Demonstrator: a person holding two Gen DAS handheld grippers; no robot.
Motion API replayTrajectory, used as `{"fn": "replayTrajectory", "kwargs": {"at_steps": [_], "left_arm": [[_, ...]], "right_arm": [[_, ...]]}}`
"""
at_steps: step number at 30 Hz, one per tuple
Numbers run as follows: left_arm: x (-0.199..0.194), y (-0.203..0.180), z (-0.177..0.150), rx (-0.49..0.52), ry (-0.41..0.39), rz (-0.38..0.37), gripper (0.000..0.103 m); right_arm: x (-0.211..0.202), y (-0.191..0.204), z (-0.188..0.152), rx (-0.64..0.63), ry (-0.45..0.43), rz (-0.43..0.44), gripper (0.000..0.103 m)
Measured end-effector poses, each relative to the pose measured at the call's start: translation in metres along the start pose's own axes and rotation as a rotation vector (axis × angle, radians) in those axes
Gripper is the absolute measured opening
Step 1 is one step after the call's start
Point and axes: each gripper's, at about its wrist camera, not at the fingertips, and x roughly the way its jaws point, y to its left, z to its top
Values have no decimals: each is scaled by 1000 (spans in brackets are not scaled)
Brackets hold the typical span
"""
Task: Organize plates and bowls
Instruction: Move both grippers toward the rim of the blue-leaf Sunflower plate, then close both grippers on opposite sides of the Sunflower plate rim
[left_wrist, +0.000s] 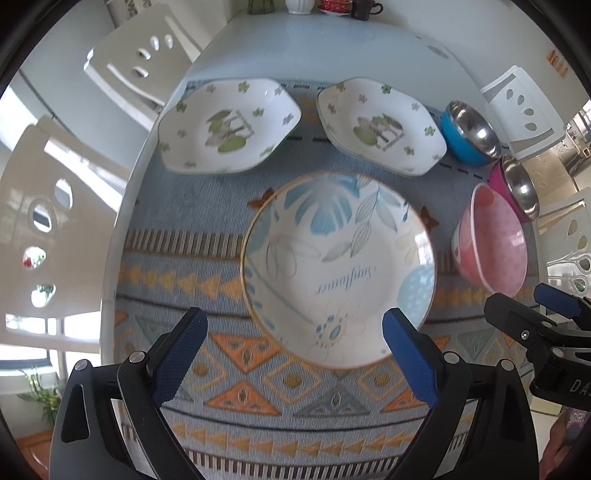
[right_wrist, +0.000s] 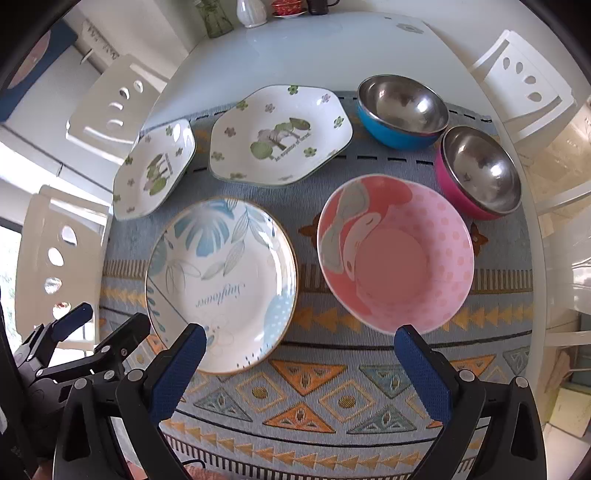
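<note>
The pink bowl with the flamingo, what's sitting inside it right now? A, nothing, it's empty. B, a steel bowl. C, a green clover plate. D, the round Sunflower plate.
A: in the right wrist view the pink bowl shows its bare pink bottom, while the steel bowls and the Sunflower plate rest separately on the patterned mat.

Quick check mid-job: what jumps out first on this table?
The round leaf plate and pink bowl lie side by side nearest the open left gripper and right gripper. Behind them sit two hexagonal plates and two steel bowls.
</note>
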Motion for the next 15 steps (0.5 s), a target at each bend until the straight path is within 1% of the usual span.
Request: {"fn": "replayTrajectory", "kwargs": {"at_steps": [4,8,10,13,15], "left_arm": [[-3,7,-15,-1,4,18,95],[3,15,-22,1,11,38,95],[7,20,-22,1,10,43,95],[10,25,-16,7,-13,42,95],[14,29,-10,14,-25,35,95]], "right_arm": [[6,4,-15,-7,12,-1,102],[18,7,-32,-4,40,6,102],[23,10,-37,-9,53,8,102],[29,13,-42,-12,70,5,102],[32,14,-43,1,73,32,96]]}}
